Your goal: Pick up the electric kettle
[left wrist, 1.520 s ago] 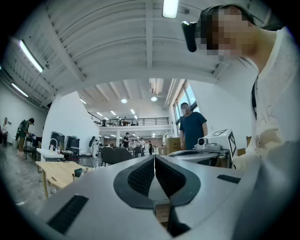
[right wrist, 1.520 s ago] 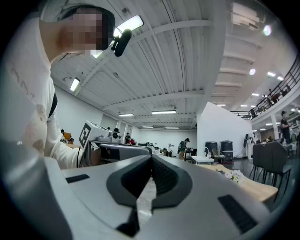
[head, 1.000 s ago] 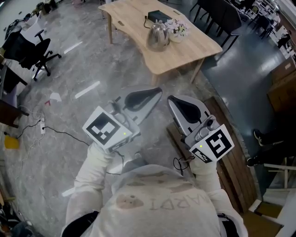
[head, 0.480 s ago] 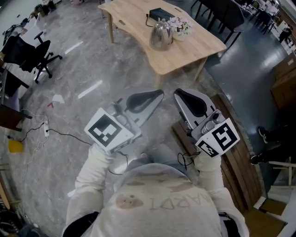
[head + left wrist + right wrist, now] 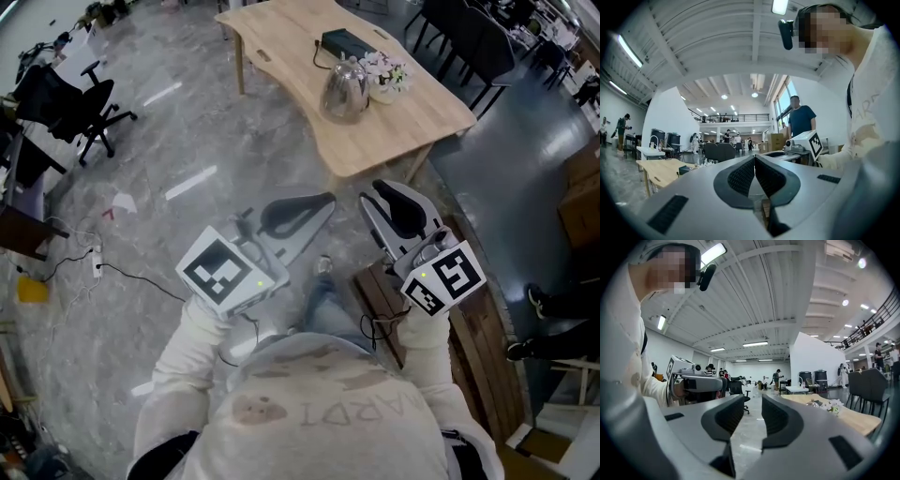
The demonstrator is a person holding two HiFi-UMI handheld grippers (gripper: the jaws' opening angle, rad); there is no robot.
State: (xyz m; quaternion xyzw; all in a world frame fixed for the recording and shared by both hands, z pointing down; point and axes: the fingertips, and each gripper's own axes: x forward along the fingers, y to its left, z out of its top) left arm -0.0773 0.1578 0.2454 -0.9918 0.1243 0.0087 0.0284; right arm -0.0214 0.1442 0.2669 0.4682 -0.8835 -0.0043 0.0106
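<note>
Ahead, one kettle, one table, perhaps one bouquet.

The hall was evenly bright. Long strip lamps and round ceiling lights shone from the white ceiling, and the nearest lamp burned out to plain white. Daylight came in through the tall windows. The grey floor carried a dull sheen, and the electric kettle glinted softly on the wooden table. Shadows were faint and soft-edged. Both gripper views were bent by a fisheye, their beams curved and their corners black. The head view bulged too, and its far edges smeared slightly.
</note>
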